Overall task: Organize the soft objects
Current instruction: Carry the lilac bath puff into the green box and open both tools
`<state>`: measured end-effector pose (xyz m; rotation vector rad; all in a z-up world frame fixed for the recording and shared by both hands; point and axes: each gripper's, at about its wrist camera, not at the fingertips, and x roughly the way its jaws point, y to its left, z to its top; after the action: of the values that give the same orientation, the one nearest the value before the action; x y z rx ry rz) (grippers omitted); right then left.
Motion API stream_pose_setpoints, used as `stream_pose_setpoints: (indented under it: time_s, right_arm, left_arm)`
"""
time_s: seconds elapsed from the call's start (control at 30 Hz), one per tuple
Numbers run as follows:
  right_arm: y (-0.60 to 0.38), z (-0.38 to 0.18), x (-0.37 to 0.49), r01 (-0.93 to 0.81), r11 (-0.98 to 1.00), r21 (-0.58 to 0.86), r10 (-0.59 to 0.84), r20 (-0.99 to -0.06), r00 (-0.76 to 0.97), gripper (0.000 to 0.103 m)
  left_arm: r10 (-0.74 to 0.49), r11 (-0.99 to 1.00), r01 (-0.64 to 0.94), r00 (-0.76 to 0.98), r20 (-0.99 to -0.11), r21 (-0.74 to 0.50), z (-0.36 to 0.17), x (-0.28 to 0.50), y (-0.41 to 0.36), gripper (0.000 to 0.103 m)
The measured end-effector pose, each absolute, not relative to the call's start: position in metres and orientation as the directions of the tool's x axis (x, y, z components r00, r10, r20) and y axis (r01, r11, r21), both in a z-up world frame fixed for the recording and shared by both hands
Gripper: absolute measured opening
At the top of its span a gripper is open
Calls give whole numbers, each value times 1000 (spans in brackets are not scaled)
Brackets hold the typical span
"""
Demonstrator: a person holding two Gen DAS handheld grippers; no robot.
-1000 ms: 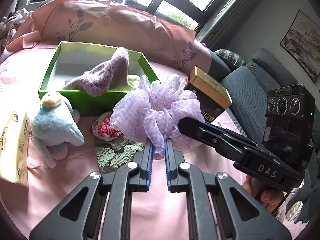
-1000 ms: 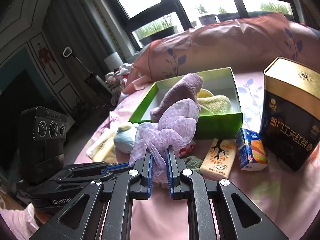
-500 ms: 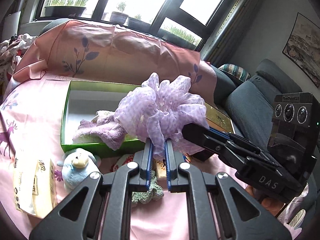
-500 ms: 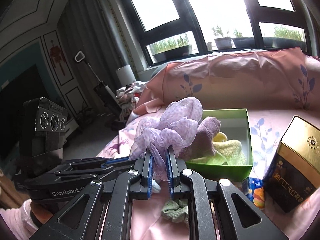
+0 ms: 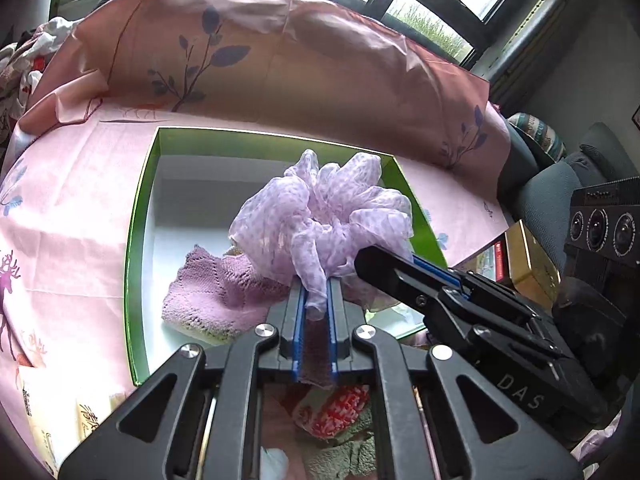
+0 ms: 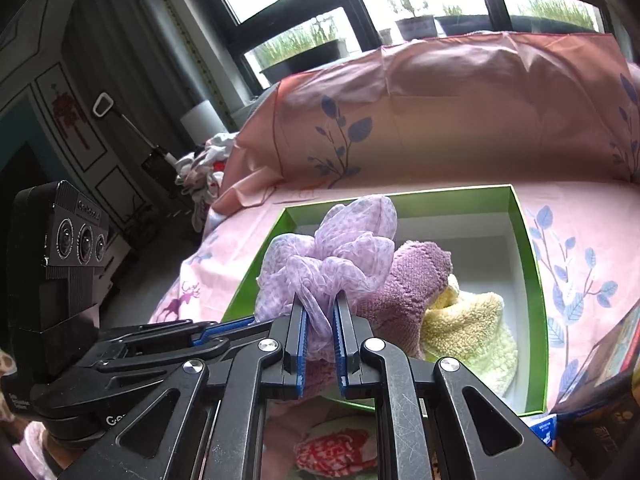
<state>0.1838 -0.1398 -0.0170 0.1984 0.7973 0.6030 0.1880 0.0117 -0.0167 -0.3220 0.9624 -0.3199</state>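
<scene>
Both grippers hold one ruffled lilac scarf (image 5: 324, 216) (image 6: 332, 252) above the open green box (image 5: 138, 216) (image 6: 532, 264). My left gripper (image 5: 316, 292) is shut on its lower fold. My right gripper (image 6: 320, 312) is shut on it from the other side; its fingers (image 5: 400, 276) reach in from the right in the left wrist view. Inside the box lie a purple knitted cloth (image 5: 216, 292) (image 6: 408, 280) and a fluffy yellow cloth (image 6: 468, 324). A red-and-white soft item (image 5: 336, 408) (image 6: 336, 452) and a green cloth (image 5: 340, 456) lie on the pink sheet below the grippers.
A pink leaf-print cushion (image 5: 280, 52) (image 6: 460, 108) stands behind the box. A gold tin (image 5: 528, 256) and cartons (image 6: 600, 364) sit at the right. A yellow packet (image 5: 52, 420) lies at the left. A grey sofa (image 5: 560, 184) is at the far right.
Both grippers carried the lilac scarf up and forward from the sheet until it hangs over the green box. The plush toy has dropped out of view.
</scene>
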Motion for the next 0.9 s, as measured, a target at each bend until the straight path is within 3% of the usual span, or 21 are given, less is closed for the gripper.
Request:
stream_pose_setpoints:
  time_s: [0.4, 0.5, 0.53, 0.57, 0.63, 0.77, 0.9]
  right_arm:
    - [-136, -56, 219, -341, 873, 349, 481, -735, 477, 14]
    - [-143, -53, 217, -323, 883, 340, 463, -740, 488, 14]
    - [-147, -49, 213, -316, 885, 341, 461, -734, 499, 15]
    - [-151, -45, 210, -313, 887, 341, 460, -726, 512, 18]
    - [-160, -34, 199, -307, 895, 323, 444, -710, 547, 29]
    - [-175, -13, 172, -320, 898, 301, 438, -669, 601, 61]
    - [-187, 9, 141, -330, 902, 277, 430, -622, 654, 64]
  left_arm:
    - [-324, 939, 35, 430, -843, -343, -52, 210, 9, 11]
    - [-291, 949, 19, 434, -853, -315, -49, 207, 10, 34]
    - [-281, 952, 15, 442, -852, -306, -47, 204, 11, 48]
    - [-273, 954, 12, 451, -850, -300, -45, 201, 13, 61]
    - [-263, 956, 8, 471, -842, -294, -37, 193, 16, 74]
    - [-237, 965, 30, 515, -824, -259, -18, 176, 13, 86]
    - [-204, 976, 54, 563, -801, -211, 3, 156, 2, 98]
